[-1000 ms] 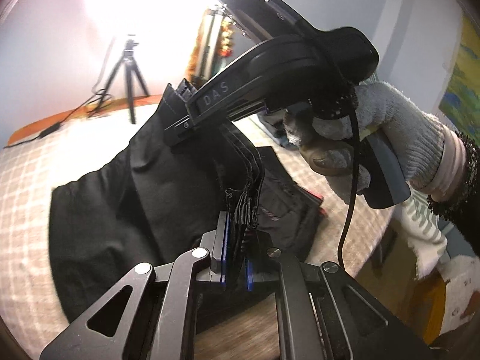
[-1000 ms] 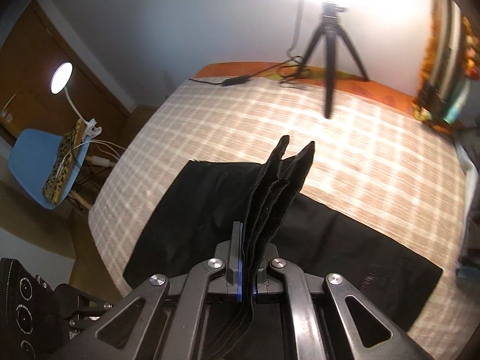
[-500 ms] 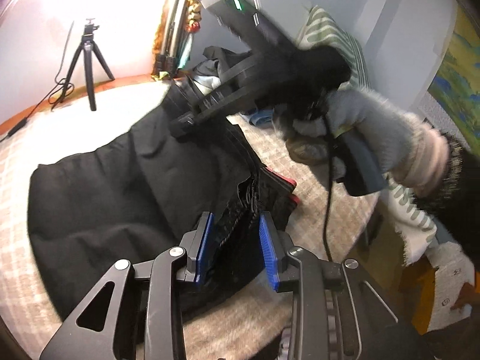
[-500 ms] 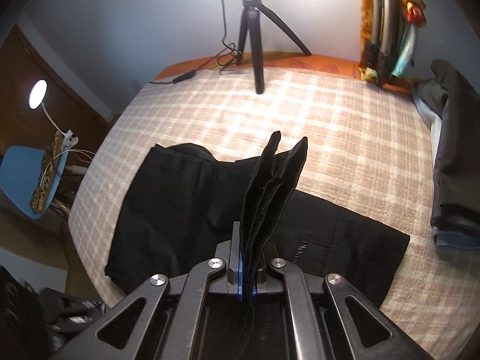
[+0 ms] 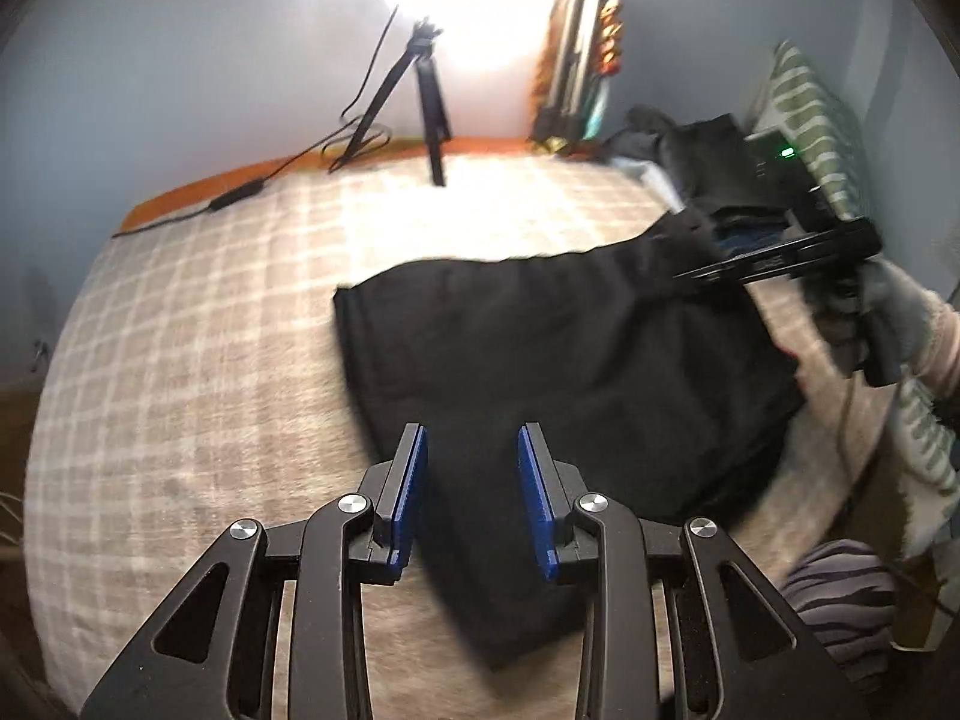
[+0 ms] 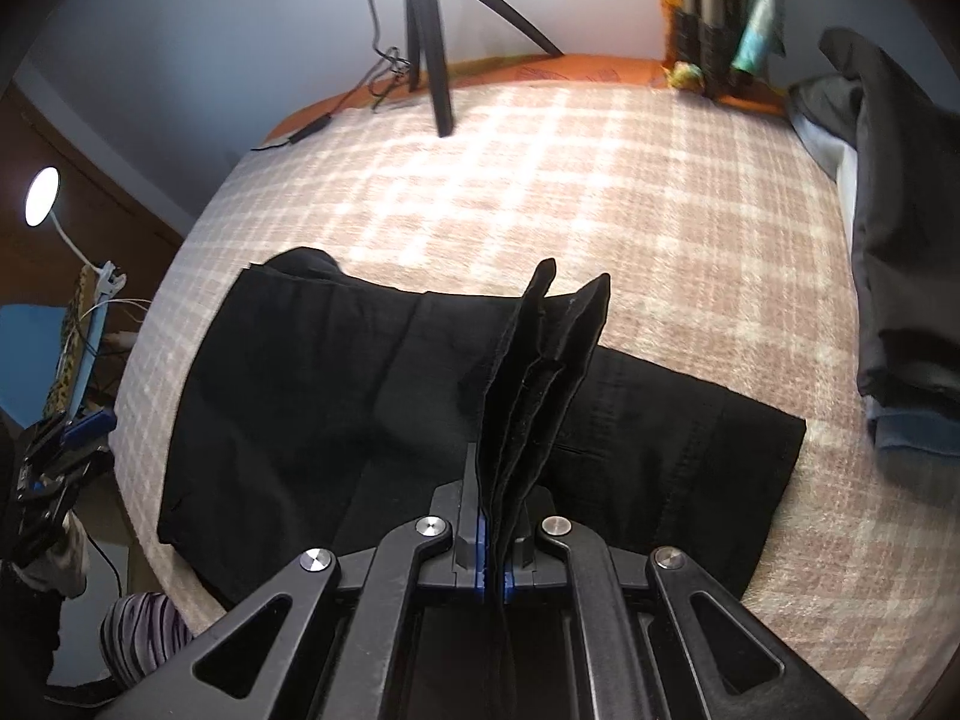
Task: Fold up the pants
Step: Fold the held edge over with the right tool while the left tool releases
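Observation:
Black pants [image 5: 570, 360] lie folded on a checked bedspread [image 5: 198, 360]. My left gripper [image 5: 471, 483] hovers over their near edge, open, its blue pads [image 5: 411, 480] apart with no cloth pinched between them. In the left wrist view my right gripper [image 5: 774, 261] is at the far right in a gloved hand [image 5: 900, 306], holding the pants' far corner just above the bed. In the right wrist view that right gripper [image 6: 492, 564] is shut on a bunched stack of cloth layers [image 6: 540, 372], which stands up from the rest of the pants [image 6: 336, 396].
A black tripod [image 5: 429, 96] and a cable [image 5: 240, 198] stand at the bed's far edge. Piled dark clothes [image 6: 894, 252] lie at the right side. A striped bundle [image 5: 840, 594] sits below the bed's near right edge. A lamp [image 6: 42, 204] and a blue chair [image 6: 36, 360] are off to the left.
My left gripper has let go of the pants' edge, opened, and drawn back toward the near side. The cloth it held has dropped flat. My right gripper has sunk lower, still gripping.

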